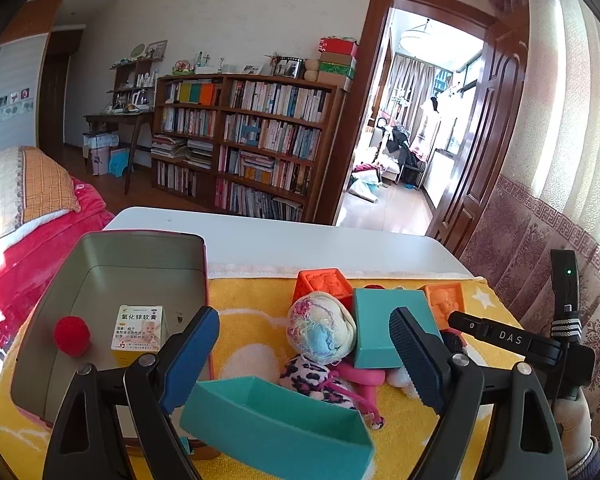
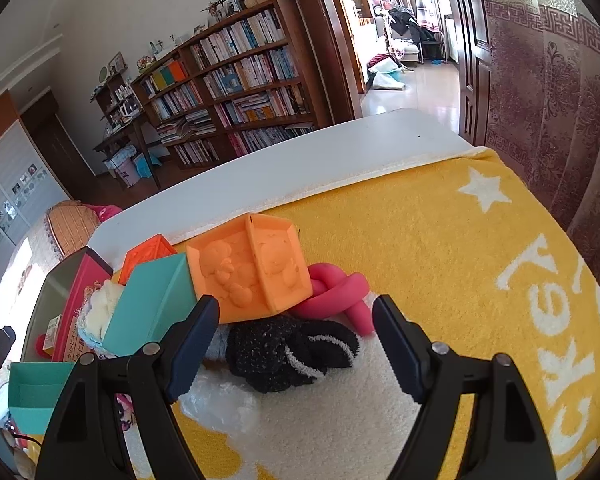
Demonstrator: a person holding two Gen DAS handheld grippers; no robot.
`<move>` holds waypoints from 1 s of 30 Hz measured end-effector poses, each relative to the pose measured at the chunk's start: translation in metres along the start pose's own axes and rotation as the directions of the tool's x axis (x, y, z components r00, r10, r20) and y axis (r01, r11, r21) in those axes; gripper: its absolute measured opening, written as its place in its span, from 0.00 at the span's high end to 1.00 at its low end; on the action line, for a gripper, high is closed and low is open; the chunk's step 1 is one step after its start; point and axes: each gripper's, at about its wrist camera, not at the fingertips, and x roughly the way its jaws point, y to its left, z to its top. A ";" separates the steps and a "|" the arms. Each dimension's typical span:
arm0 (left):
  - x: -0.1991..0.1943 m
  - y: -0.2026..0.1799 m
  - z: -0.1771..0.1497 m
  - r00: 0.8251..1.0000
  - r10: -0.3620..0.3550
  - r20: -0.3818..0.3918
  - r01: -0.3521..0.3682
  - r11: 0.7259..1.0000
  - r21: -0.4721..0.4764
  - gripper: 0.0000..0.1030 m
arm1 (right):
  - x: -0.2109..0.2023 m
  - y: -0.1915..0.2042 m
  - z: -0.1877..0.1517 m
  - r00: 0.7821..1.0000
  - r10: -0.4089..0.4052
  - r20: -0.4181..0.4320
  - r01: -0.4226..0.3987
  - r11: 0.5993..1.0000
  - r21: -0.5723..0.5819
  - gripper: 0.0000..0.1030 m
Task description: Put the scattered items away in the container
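Left gripper (image 1: pixel 306 354): jaws spread, nothing pinched. Directly below and between them lies an open teal tray (image 1: pixel 276 420) at the near edge of the yellow towel (image 1: pixel 256 320) — a descent here could tip or push it toward that edge. Just beyond it sit a pink-patterned cloth toy (image 1: pixel 312 380) and a rolled pale fabric ball (image 1: pixel 320 328), touching one another; closing on one would likely drag the other.

Right gripper (image 2: pixel 296 334): jaws spread, empty, poised over a black sock bundle (image 2: pixel 288 354). The orange embossed cube (image 2: pixel 252 268) rests just behind the bundle and a pink knotted tube (image 2: pixel 340 292) beside it — a wide closure may catch the tube or shove the cube off the pile.

The container (image 1: pixel 112 276), a grey open box, stands on the towel's left side toward the far edge and already holds a red ball (image 1: pixel 73 336) and a small ointment carton (image 1: pixel 140 330).

View differences: the left wrist view shows the container's interior and contents plainly; the right wrist view gives only its red outer wall. The right wrist view alone shows the sock bundle and the tube clearly, and some crinkled clear plastic (image 2: pixel 220 404) near the left jaw. A second, redder cube (image 1: pixel 320 284) and a teal box (image 1: pixel 388 328) lie farther back.
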 end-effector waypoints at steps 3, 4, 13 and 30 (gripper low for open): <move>-0.001 0.001 0.000 1.000 -0.002 -0.004 0.002 1.000 0.005 0.14 | 0.002 0.002 -0.002 1.000 -0.001 -0.010 0.001 1.000 -0.014 0.20; 0.000 0.001 0.001 1.000 -0.003 -0.007 0.003 1.000 0.004 0.14 | 0.002 0.003 -0.002 1.000 0.000 -0.012 0.000 1.000 -0.019 0.20; 0.011 0.008 -0.004 0.998 -0.027 -0.061 0.026 0.999 -0.032 0.14 | 0.001 -0.002 -0.002 1.000 -0.006 -0.016 0.005 1.000 -0.006 0.20; 0.023 0.000 -0.011 0.991 -0.036 -0.131 0.036 0.999 -0.002 0.14 | -0.005 0.007 -0.004 1.000 0.027 -0.007 -0.027 1.000 -0.016 0.20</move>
